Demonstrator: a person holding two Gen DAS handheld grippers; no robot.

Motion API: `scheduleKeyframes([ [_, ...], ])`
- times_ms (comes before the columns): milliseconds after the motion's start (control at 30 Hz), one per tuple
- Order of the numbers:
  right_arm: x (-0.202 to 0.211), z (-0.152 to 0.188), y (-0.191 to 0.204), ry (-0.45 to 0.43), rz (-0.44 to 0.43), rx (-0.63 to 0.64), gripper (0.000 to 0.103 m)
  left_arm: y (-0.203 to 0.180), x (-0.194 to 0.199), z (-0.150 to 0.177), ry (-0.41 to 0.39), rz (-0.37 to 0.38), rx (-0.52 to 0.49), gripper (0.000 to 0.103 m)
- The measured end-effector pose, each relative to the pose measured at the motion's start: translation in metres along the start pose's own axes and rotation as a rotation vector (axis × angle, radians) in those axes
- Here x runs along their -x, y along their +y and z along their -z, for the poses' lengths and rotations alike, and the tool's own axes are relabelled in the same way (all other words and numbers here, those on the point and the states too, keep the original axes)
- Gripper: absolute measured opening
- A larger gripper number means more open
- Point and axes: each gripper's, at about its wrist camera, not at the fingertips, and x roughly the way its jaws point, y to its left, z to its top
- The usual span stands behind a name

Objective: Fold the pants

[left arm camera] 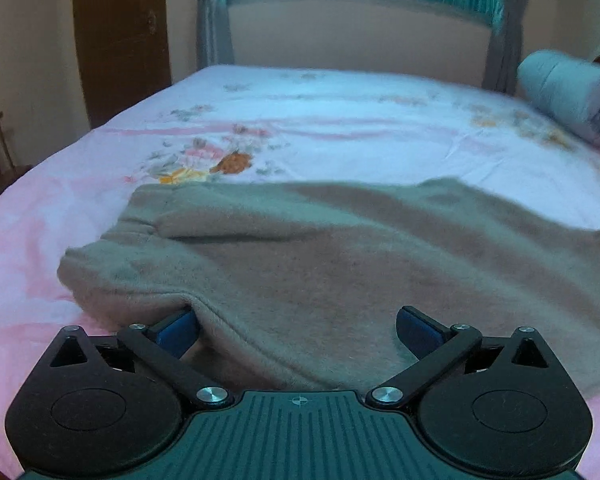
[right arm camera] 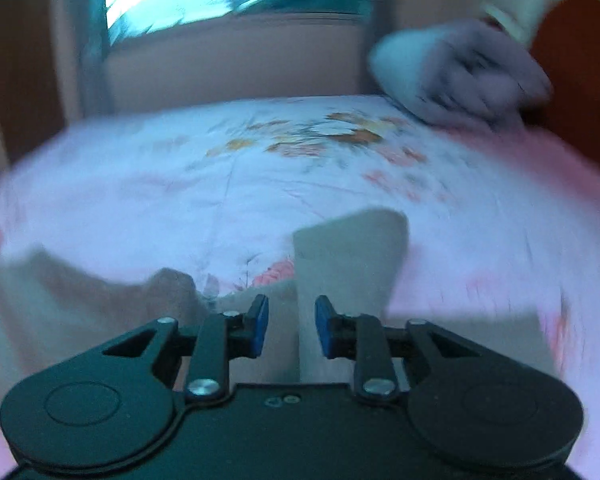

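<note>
Softly fuzzy beige pants (left arm camera: pixel 340 264) on floral sheet (left arm camera: pixel 300 120), left tongs (left arm camera: pixel 298 330) gaping wide, right tongs (right arm camera: pixel 291 326) narrowly parted, neither gripping.

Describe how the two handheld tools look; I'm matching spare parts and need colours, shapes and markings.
Both look alike. The left tool has blue pads on black link bars with silver screw heads, two rounded black housings with triangular cutouts, and a ribbed dark teal centre plate bearing a small crosshair mark. The right tool has the same blue pads and black linkage, but its centre plate looks plain and dark. No cables or sleeves show.
</note>
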Motion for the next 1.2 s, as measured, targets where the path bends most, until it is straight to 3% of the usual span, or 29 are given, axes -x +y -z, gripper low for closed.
scheduleKeyframes([
  [167,-0.050,-0.015,0.027,0.064,0.077,0.216,0.016,0.005,-0.020,-0.008,0.036,-0.059,0.033,0.103],
  [233,-0.072,-0.017,0.033,0.103,0.157,0.295,0.018,0.003,-0.033,-0.006,0.071,-0.074,0.008,0.103],
  [333,-0.093,-0.016,0.025,0.171,0.165,0.299,0.011,0.003,-0.019,-0.005,0.064,-0.064,0.049,0.103],
  [367,-0.093,-0.017,0.018,0.179,0.138,0.253,0.001,0.005,-0.010,-0.003,0.050,-0.057,0.063,0.103],
  [500,-0.082,-0.020,-0.004,0.131,0.100,0.120,0.000,0.023,0.019,0.004,0.005,-0.087,0.133,0.103],
  [633,-0.058,-0.025,-0.031,0.057,0.046,-0.040,0.000,0.010,0.036,-0.021,-0.152,-0.060,0.046,0.103],
  [700,-0.047,-0.030,-0.044,0.014,0.032,-0.109,0.000,-0.009,0.010,-0.038,-0.080,0.001,-0.034,0.103],
  [800,-0.010,-0.028,-0.079,-0.070,0.025,-0.308,0.000,-0.025,-0.055,-0.032,0.149,0.004,-0.122,0.103],
  [867,0.020,-0.010,-0.108,-0.132,0.034,-0.468,0.000,-0.016,-0.067,-0.018,0.133,0.048,-0.077,0.103],
  [1000,0.064,0.065,-0.165,-0.221,0.093,-0.798,0.000,-0.009,-0.070,-0.019,0.147,0.069,-0.060,0.103],
  [1100,0.054,0.114,-0.198,-0.125,0.095,-0.985,0.000,-0.007,-0.074,-0.024,0.172,0.080,-0.066,0.103],
  [1167,0.048,0.127,-0.208,-0.112,0.032,-1.036,0.000,-0.007,-0.071,-0.024,0.179,0.082,-0.077,0.103],
  [1200,0.046,0.127,-0.209,-0.111,-0.007,-1.042,0.010,-0.008,-0.070,-0.024,0.180,0.080,-0.080,0.103],
])
